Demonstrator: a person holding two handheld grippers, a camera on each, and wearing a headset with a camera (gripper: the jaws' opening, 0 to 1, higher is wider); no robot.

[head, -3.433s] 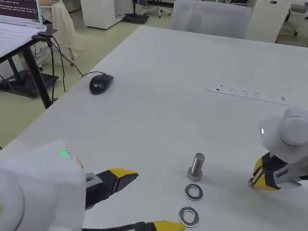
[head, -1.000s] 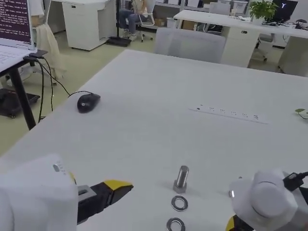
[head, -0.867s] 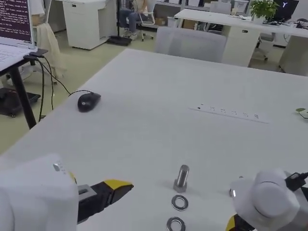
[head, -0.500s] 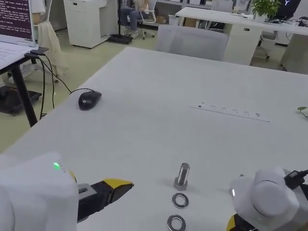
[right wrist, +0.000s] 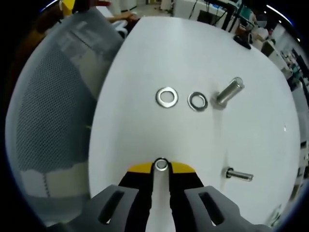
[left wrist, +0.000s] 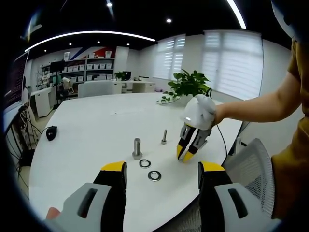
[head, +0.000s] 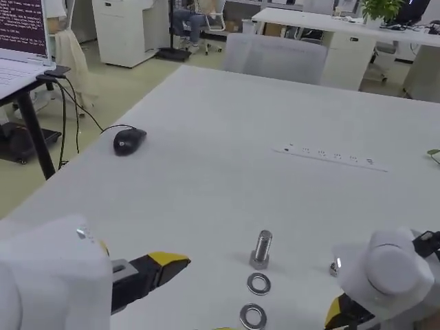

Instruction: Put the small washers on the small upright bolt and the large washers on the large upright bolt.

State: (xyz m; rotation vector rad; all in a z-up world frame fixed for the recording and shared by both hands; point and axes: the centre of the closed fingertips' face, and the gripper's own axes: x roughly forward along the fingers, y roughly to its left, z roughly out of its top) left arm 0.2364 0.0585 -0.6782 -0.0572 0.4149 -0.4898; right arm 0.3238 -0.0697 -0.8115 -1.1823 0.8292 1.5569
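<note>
So far no washer sits on either bolt, as far as the views show. The right hand-held gripper (right wrist: 161,169) has its jaws almost together, pinching a small washer (right wrist: 161,165) at the tips. The left hand-held gripper (left wrist: 162,168) is spread wide and has nothing between its jaws.

One large washer (right wrist: 197,101) lies flat just beside the foot of the large bolt (right wrist: 229,92). The second large washer (right wrist: 167,97) lies next to it, on the side toward the worktop's near edge. The small bolt (right wrist: 239,174) stands bare, apart from the large one and close to the right hand-held gripper's tips. I judge the task barely begun — the held washer has yet to be threaded on, and both large ones are left. I cannot tell whether more small washers lie elsewhere.

Room is generous on the far side. The worktop (head: 227,137) runs bare beyond the bolts, with a mouse (head: 128,141) and a power strip (head: 337,157) well away. The near side is tighter — the washers lie close to the edge, and a mesh chair (right wrist: 53,106) stands just past it.
</note>
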